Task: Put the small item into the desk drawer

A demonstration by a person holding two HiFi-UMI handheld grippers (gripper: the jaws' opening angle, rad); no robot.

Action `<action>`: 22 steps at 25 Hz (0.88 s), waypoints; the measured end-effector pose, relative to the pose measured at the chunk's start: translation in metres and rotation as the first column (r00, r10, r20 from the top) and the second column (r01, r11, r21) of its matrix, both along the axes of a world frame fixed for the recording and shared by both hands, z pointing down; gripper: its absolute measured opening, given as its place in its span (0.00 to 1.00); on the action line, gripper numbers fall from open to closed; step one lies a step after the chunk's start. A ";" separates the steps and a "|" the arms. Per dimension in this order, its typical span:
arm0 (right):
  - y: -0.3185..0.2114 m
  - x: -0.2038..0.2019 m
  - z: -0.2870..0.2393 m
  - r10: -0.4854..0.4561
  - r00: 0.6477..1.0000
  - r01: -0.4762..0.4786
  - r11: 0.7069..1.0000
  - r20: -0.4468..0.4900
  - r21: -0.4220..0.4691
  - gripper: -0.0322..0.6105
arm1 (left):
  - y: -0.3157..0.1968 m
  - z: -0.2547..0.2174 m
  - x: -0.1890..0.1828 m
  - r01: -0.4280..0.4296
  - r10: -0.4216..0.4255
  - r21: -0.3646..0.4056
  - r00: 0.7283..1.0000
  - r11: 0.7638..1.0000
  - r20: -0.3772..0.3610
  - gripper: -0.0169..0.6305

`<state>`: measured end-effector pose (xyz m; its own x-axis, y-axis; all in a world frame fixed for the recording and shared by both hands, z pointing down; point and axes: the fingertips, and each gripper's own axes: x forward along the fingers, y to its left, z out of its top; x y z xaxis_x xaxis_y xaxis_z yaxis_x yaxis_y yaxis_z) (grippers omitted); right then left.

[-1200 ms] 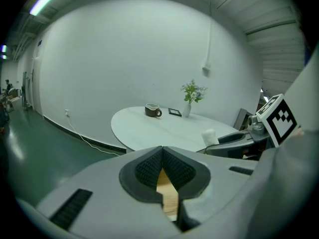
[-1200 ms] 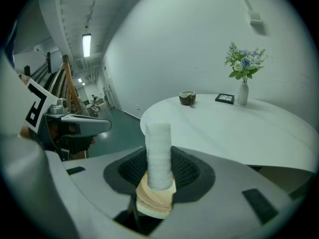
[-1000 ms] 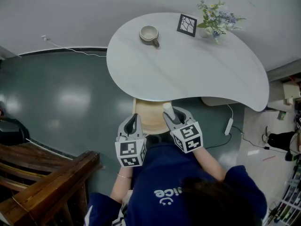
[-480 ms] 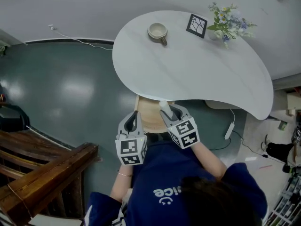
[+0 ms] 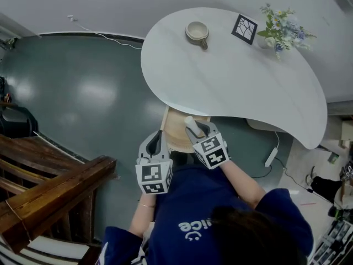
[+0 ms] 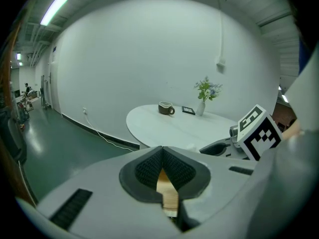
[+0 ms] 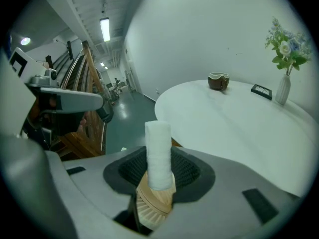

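A small white roll (image 5: pixel 189 122) stands upright between the jaws of my right gripper (image 5: pixel 194 127), which is shut on it. In the right gripper view the roll (image 7: pixel 159 154) sticks up above the dark pads (image 7: pixel 187 171). It hangs over the open tan wooden drawer (image 5: pixel 175 131) under the near edge of the white table (image 5: pixel 237 76). My left gripper (image 5: pixel 157 139) is just left of the drawer, its jaws shut with nothing in them. In the left gripper view, drawer wood (image 6: pixel 168 195) shows through the slit below the left gripper's (image 6: pixel 162 151) pads.
On the far side of the table stand a brown mug (image 5: pixel 197 32), a small framed picture (image 5: pixel 245 28) and a vase of flowers (image 5: pixel 281 33). A wooden stair rail (image 5: pixel 49 192) lies at the lower left. A white cable (image 5: pixel 272 154) lies on the floor at right.
My right gripper has sunk and shifted left with the white roll, closer over the drawer. The left gripper has hardly moved. The head camera has swung, shifting the table rightward in view.
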<state>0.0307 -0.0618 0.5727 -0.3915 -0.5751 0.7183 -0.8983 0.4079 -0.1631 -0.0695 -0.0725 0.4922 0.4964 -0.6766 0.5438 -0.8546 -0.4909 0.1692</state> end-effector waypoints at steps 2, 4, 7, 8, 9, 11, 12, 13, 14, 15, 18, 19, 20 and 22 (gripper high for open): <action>-0.001 -0.003 0.007 -0.011 1.000 0.011 1.000 -0.003 -0.010 0.28 | 0.002 0.001 -0.001 -0.002 0.002 0.000 1.000 1.000 0.011 0.03; -0.003 -0.005 0.014 -0.023 1.000 0.022 1.000 -0.007 -0.022 0.28 | 0.003 0.002 -0.003 0.004 -0.004 -0.004 1.000 1.000 0.020 0.03; -0.003 -0.010 0.025 -0.045 0.999 0.044 0.998 -0.016 -0.043 0.28 | 0.004 0.002 -0.009 0.024 -0.024 -0.009 0.999 1.000 0.026 0.03; -0.003 -0.012 0.028 -0.053 0.998 0.052 0.997 -0.018 -0.051 0.28 | 0.005 0.002 -0.011 0.030 -0.030 -0.010 0.999 0.999 0.028 0.03; -0.003 -0.014 0.032 -0.059 0.998 0.058 0.997 -0.020 -0.059 0.28 | 0.005 0.002 -0.013 0.036 -0.035 -0.011 0.999 0.999 0.031 0.03; -0.004 -0.015 0.039 -0.067 0.997 0.065 0.995 -0.025 -0.072 0.28 | 0.005 0.003 -0.016 0.047 -0.046 -0.013 0.998 0.999 0.035 0.03; -0.005 -0.016 0.043 -0.069 0.997 0.067 0.995 -0.028 -0.078 0.28 | 0.005 0.004 -0.017 0.052 -0.052 -0.015 0.998 0.999 0.037 0.03; -0.005 -0.017 0.046 -0.072 0.997 0.069 0.994 -0.032 -0.084 0.28 | 0.005 0.004 -0.018 0.058 -0.058 -0.018 0.998 0.998 0.039 0.03; -0.006 -0.018 0.050 -0.077 0.996 0.073 0.993 -0.036 -0.089 0.28 | 0.005 0.005 -0.020 0.064 -0.063 -0.020 0.997 0.998 0.042 0.03; -0.006 -0.019 0.054 -0.083 0.996 0.079 0.992 -0.043 -0.094 0.28 | 0.006 0.006 -0.021 0.068 -0.067 -0.023 0.997 0.997 0.046 0.03; -0.009 -0.021 0.065 -0.101 0.993 0.093 0.990 -0.063 -0.108 0.28 | 0.008 0.010 -0.026 0.077 -0.075 -0.031 0.995 0.997 0.064 0.03; -0.009 -0.021 0.069 -0.105 0.992 0.097 0.989 -0.066 -0.114 0.28 | 0.009 0.012 -0.027 0.081 -0.079 -0.033 0.995 0.996 0.068 0.03; -0.010 -0.021 0.073 -0.109 0.992 0.100 0.988 -0.068 -0.121 0.28 | 0.009 0.013 -0.028 0.087 -0.084 -0.036 0.994 0.996 0.070 0.03; -0.011 -0.020 0.081 -0.122 0.990 0.111 0.985 -0.073 -0.135 0.28 | 0.010 0.015 -0.031 0.104 -0.101 -0.044 0.992 0.994 0.074 0.03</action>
<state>0.0104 -0.0724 0.6541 -0.3880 -0.4283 0.8161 -0.8583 0.4907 -0.1505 -0.1003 -0.0624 0.5074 0.3846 -0.6943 0.6084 -0.9107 -0.3929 0.1274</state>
